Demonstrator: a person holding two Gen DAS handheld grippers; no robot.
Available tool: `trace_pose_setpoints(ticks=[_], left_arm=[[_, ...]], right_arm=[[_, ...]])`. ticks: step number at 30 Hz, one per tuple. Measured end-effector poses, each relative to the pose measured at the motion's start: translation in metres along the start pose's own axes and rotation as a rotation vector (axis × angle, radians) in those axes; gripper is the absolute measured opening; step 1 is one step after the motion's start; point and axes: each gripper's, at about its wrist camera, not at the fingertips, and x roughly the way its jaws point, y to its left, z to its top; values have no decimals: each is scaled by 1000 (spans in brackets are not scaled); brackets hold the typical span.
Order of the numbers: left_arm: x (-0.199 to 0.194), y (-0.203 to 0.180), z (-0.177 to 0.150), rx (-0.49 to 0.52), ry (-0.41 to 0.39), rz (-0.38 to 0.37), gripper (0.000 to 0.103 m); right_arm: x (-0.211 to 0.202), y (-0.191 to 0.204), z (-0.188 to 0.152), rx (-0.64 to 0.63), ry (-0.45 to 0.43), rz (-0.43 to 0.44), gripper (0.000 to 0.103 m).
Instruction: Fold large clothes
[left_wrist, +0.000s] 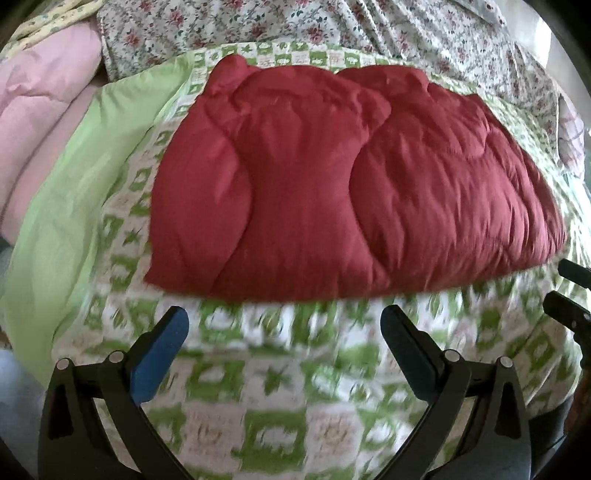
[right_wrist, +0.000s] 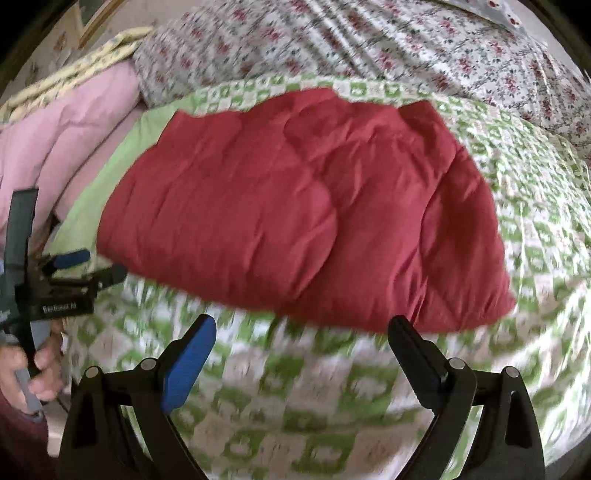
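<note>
Red puffy quilted garment (left_wrist: 332, 184), one, folded into a thick bundle, lies on the bed's green-and-white checked cover (left_wrist: 258, 387). One pink padded quilt (left_wrist: 40, 122) and one plain light-green sheet (left_wrist: 66, 206) sit left of it; one floral-print fabric (left_wrist: 332, 26) is bunched behind. Left claw (left_wrist: 284, 328) is spread wide, holding nothing, just short of the garment's near edge. Right claw (right_wrist: 301, 338) is also spread wide and holding nothing, at the near edge. Bare checked cover lies between claws and garment, and right of the bundle. Near cover is motion-blurred.
</note>
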Motion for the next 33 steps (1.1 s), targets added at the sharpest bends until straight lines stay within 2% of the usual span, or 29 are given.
trace_pose_setpoints(ticks=[7,11,15,25,33], left_arm=[[-31,-3,-16,38,-12,69,103],[-61,-8,-11,73,-76,90,103],[-77,-10,0,76,-117,62,103],[-54,-22,17,57,-83,53,103],[-48,-28,19,56,-72,41,103]], right_arm=[[-23,21,-19,-55,1,-12,95],[-53,29,-8,-79,-65,-6,96],[-73,33,6,-92,-123,-21,102],[-36,24,17,-42,-74,-26,102],[-24,24,19,-21,-58,-29,102]])
